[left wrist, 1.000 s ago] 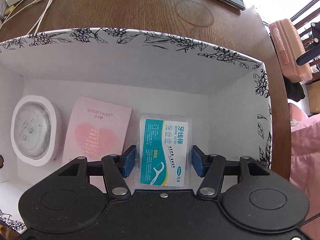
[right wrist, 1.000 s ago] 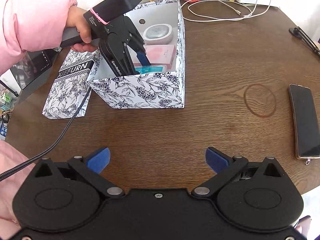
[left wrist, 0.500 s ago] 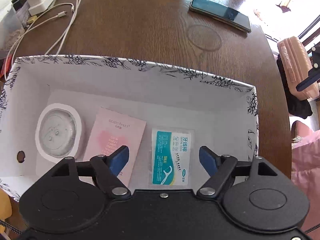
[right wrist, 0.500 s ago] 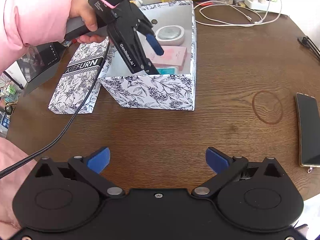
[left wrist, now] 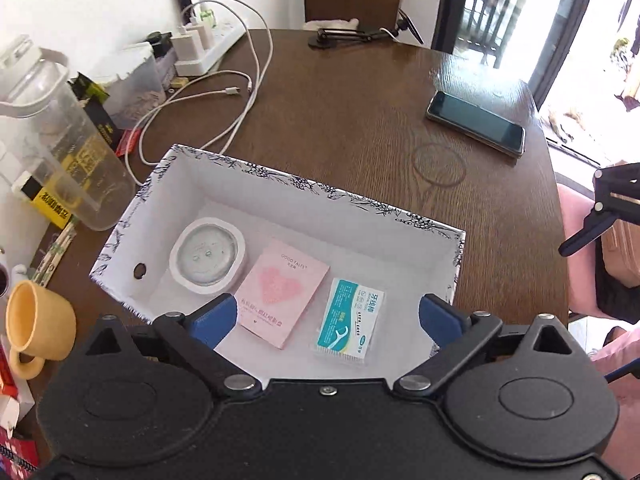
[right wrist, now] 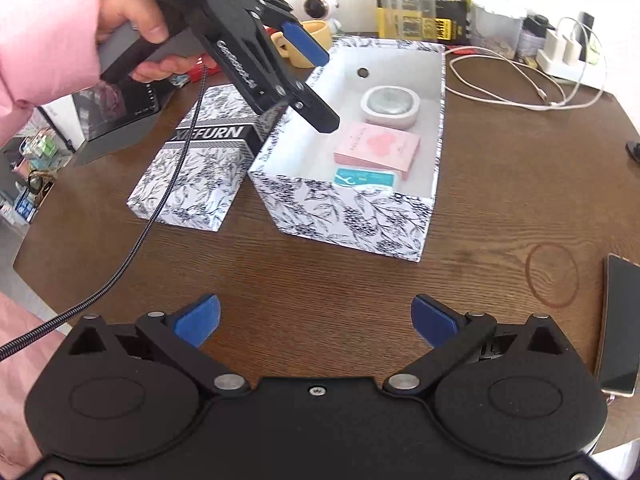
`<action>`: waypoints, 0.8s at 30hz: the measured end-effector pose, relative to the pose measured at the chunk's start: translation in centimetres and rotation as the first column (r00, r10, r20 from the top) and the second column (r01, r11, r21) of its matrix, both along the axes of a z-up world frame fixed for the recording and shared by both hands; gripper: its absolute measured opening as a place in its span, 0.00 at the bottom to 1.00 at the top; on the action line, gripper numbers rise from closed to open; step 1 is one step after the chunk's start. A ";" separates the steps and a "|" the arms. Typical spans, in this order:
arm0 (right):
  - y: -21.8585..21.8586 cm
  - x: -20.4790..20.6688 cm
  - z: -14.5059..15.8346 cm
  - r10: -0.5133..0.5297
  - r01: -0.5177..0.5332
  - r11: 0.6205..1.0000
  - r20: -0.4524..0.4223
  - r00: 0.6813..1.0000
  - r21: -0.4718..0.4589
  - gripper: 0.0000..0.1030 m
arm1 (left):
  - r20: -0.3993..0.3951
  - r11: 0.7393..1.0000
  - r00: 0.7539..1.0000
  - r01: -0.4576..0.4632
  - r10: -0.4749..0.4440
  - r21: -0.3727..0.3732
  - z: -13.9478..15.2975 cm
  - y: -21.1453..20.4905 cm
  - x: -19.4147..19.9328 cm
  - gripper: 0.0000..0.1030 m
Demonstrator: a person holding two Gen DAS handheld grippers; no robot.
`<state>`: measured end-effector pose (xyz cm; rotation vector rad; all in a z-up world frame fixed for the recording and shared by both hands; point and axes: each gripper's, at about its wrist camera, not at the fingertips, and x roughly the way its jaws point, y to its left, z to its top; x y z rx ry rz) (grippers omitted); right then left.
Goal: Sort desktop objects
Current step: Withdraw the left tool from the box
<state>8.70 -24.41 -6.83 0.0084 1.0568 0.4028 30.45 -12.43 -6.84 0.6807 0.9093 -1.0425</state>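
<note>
We note three items on the floor of the open floral box (left wrist: 256,170): a round white case (left wrist: 207,255) toward its holed end wall, a pink carton (left wrist: 282,292) mid-floor, a dental floss pack (left wrist: 349,318) toward the opposite end. None touches another.

Left gripper (left wrist: 325,316) hangs above the box, pads spread, holding nothing. Right gripper (right wrist: 316,318) is likewise spread and empty, over bare table (right wrist: 500,184).

Handling, our estimate: all three light. The floss pack is flat with a slick wrapper, so pinch across its long edges. The carton is thin card; grip gently. The case is rigid; span its width. The box lid (right wrist: 192,160) lies beside the box.
</note>
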 end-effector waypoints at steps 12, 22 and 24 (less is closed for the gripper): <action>2.2 -1.3 1.2 0.139 -0.137 0.990 0.063 0.988 -0.037 1.00 | 0.073 0.919 0.929 -0.344 0.363 -0.192 3.5 6.5 -10.1 1.00; 3.5 -2.3 2.3 0.238 -0.232 0.971 0.098 0.966 -0.060 1.00 | 0.082 0.758 0.776 -0.579 0.625 -0.300 4.9 10.3 -18.6 1.00; 3.5 -2.7 2.3 0.246 -0.240 0.969 0.103 0.964 -0.062 1.00 | 0.063 0.720 0.748 -0.608 0.661 -0.335 5.1 11.1 -20.3 1.00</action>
